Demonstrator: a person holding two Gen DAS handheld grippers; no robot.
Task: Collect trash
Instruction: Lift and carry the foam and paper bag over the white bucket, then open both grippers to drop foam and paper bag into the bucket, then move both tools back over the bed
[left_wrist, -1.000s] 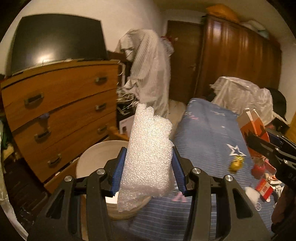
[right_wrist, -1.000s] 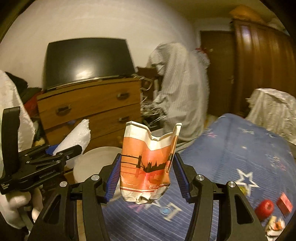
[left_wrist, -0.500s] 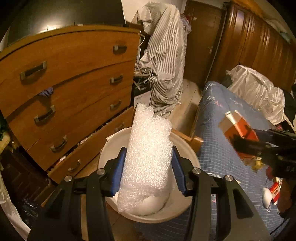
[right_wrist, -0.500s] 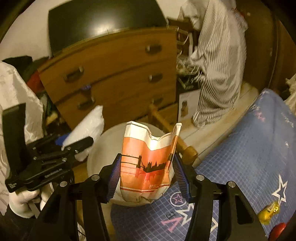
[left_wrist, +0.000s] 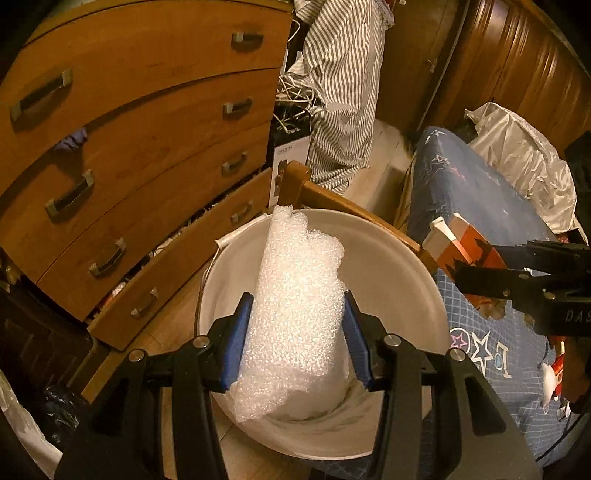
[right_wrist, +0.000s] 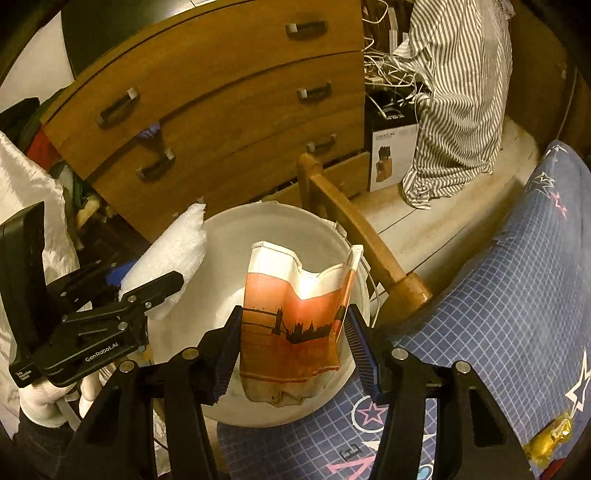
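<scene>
A wooden chest of drawers (left_wrist: 140, 147) with curved fronts and metal handles fills the left of the room, and a striped grey-and-white cloth (left_wrist: 343, 81) hangs beside it over a tangle of white cables, with a dark wooden wardrobe (left_wrist: 498, 62) further right. Below the drawers, on the pale floor, stands a white bucket (left_wrist: 399, 266), pressed against the wooden corner post of the bed frame (left_wrist: 317, 195); something white lies at its bottom, though what it is cannot be told. The left gripper (left_wrist: 295, 332) has its blue-padded jaws clamped on a roll of white bubble wrap (left_wrist: 295, 306), which hangs directly over the bucket's mouth, tilted a little to one side. The right gripper (right_wrist: 291, 343) is clamped on a crumpled orange paper bag (right_wrist: 295, 325) printed with a dark skyline and bridge, its white rim torn open at the top; the bag is also over the bucket, nearer the bed-side rim. A white-gloved hand (right_wrist: 44, 402) holds the left gripper's handle. The bed carries a blue checked cover (right_wrist: 517, 314) with stars and letters, and on it, well apart from the bucket, lie a shiny yellow wrapper (right_wrist: 550, 435) and, at the far right of the left wrist view, small red and white scraps (left_wrist: 554, 373). A crinkled white plastic bag (left_wrist: 524, 162) sits at the far end of the bed.
</scene>
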